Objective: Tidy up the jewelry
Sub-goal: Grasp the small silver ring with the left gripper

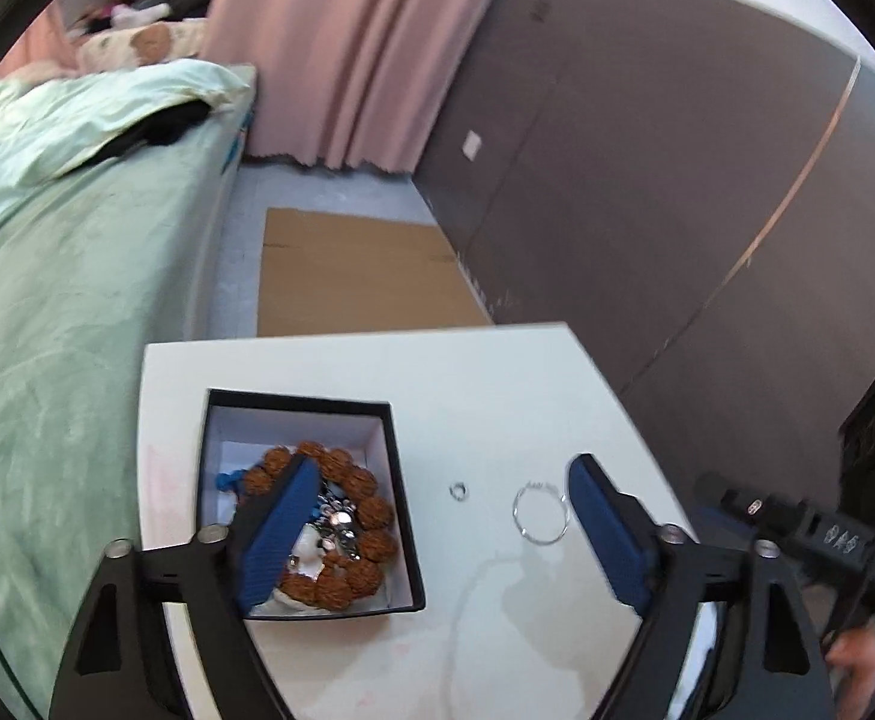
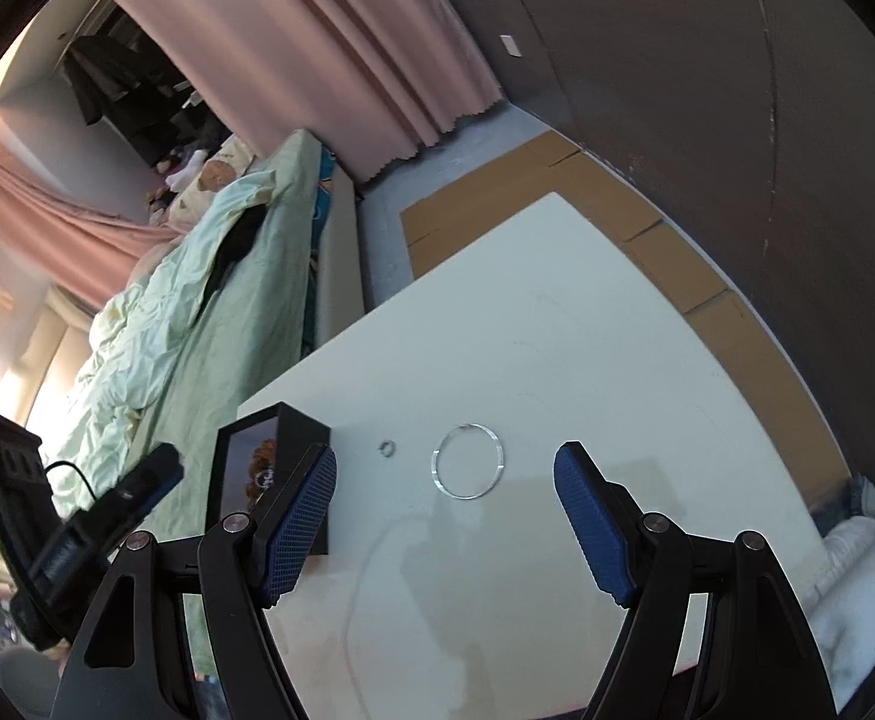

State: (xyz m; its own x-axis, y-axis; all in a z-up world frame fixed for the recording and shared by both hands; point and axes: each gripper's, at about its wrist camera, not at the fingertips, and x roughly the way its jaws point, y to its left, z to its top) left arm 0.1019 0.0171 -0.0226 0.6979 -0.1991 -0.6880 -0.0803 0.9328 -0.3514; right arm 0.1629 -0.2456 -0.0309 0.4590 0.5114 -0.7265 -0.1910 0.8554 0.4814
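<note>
Silver thin wire bangle (image 2: 468,461) is lying just ahead of my right gripper (image 2: 445,534), whose jaws are gaping wide, holding nothing.

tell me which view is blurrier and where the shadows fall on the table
Left wrist view: softer, with smeared edges on the box and the right gripper at the frame's edge. Right wrist view: crisper; the bangle and small ring are sharp, and gripper shadows fall on the table just below the bangle.

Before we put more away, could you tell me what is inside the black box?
The black box holds a brown bead bracelet, silvery pieces and something blue. The left gripper's finger covers part.
</note>
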